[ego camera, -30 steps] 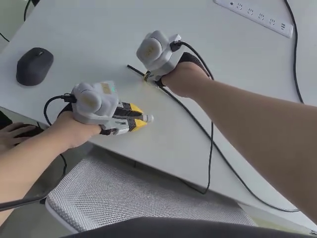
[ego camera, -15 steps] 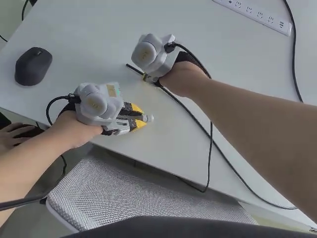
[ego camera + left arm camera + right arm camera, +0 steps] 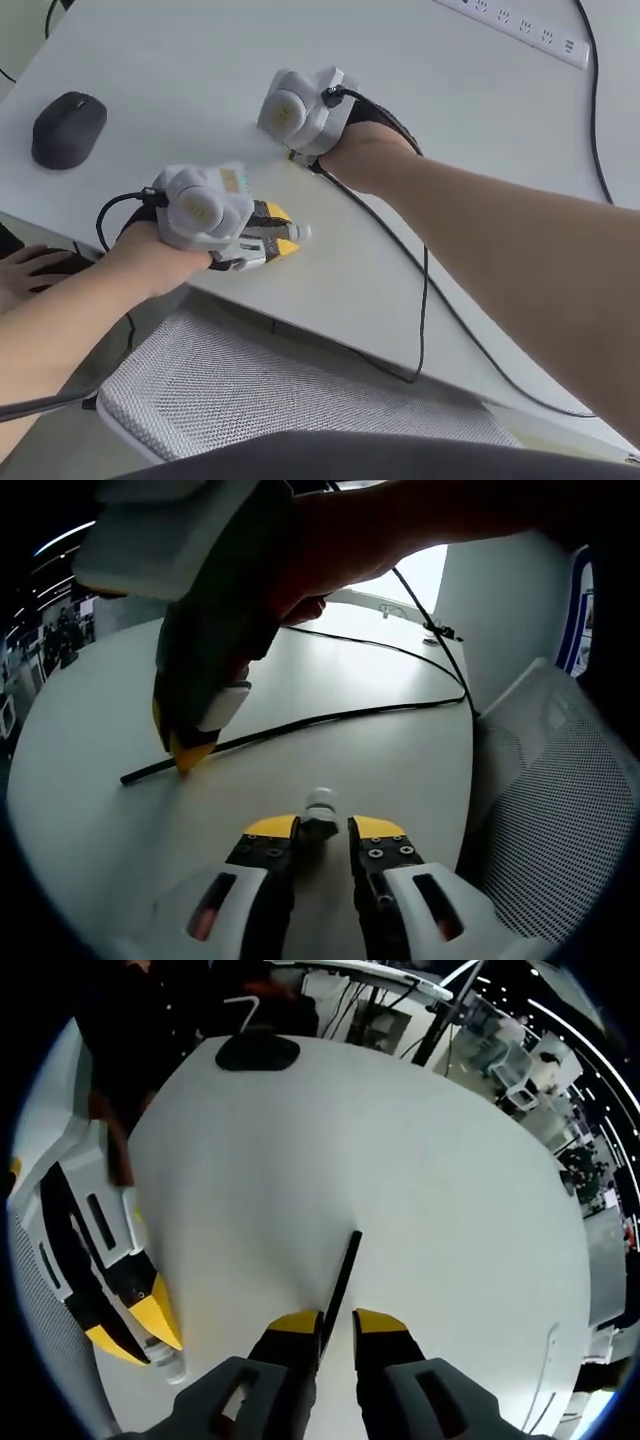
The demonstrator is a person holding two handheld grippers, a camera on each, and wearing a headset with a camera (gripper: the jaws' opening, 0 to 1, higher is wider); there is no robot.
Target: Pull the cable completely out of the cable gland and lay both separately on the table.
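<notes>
- Head view: I see the left gripper (image 3: 286, 241) low near the front edge of the flat white bench (image 3: 180, 60). Its yellow-tipped jaws are closed hard on the small white plastic cable gland (image 3: 301, 234), which pokes out just past the tips.
- The right gripper (image 3: 296, 157) sits farther in on the bench, tips down at the surface, pinching the thin black cable (image 3: 375, 225). From there the cable runs across the bench toward the near right edge.
- The gland and the cable are apart, with bare bench between them.
- A dark grey computer mouse (image 3: 68, 128) lies at the far left, a long white power strip (image 3: 510, 28) along the far side, and a grey mesh chair seat (image 3: 250, 400) sits below the bench edge.
- Left gripper view: my own jaws rise from the bottom, drawn almost together with the cable gland (image 3: 320, 803) gripped between the yellow tips, just above the bench.
- Beyond it the cable (image 3: 330, 716) lies along the bench, clear of the gland, with its free end pointing left.
- The right gripper (image 3: 190, 755) comes down from above and clamps the cable close to that free end.
- Right gripper view: the jaws are nearly shut on the cable (image 3: 343, 1275). A short straight length sticks out ahead of the tips over the bench.
- The left gripper (image 3: 140, 1332) shows at the left edge, and the mouse (image 3: 257, 1052) lies far ahead.
</notes>
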